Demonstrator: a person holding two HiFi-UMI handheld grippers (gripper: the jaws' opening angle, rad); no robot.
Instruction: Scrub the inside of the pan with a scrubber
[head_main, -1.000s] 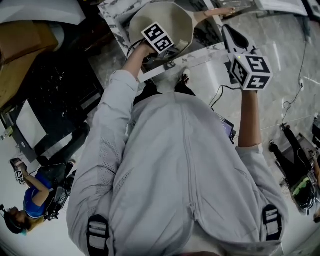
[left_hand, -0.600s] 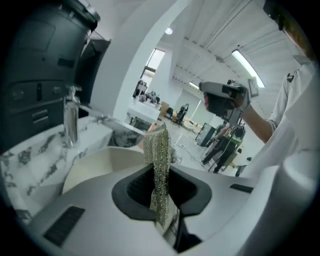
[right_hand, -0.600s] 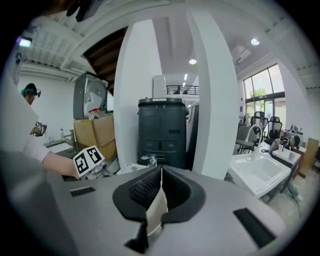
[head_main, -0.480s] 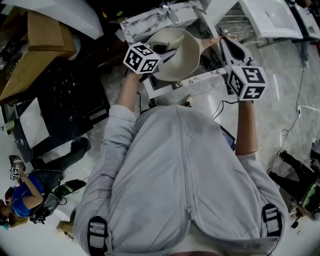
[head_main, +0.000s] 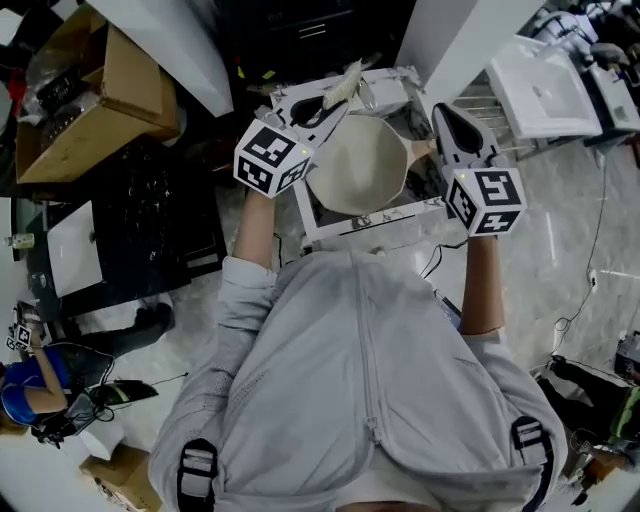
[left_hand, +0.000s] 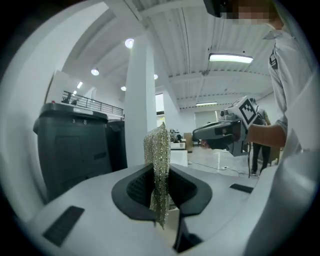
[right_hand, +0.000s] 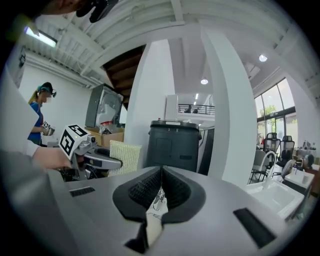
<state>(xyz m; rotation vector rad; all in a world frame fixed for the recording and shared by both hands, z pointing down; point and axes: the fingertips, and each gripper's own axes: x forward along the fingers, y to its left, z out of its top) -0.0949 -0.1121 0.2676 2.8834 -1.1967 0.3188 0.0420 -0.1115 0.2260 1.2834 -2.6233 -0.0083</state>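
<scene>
Left hand-held gripper (left_hand: 161, 176) tight around scrubber (left_hand: 157, 150), just beside the pan (head_main: 358, 165); right hand-held gripper (right_hand: 161, 192) tight around its handle (right_hand: 151, 227)

Both arms reach forward and up from the body, the left forearm (head_main: 255, 225) and the right forearm (head_main: 482, 280) bare below pale grey sleeves, each hand gripping its tool behind the marker cube. The left gripper (head_main: 318, 112) (left_hand: 161, 180) has its jaws pressed together on the scrubber (left_hand: 159, 160). The right gripper (head_main: 447, 125) (right_hand: 161, 187), near it and at about the same height, is clamped on the pan handle (right_hand: 154, 220).
</scene>
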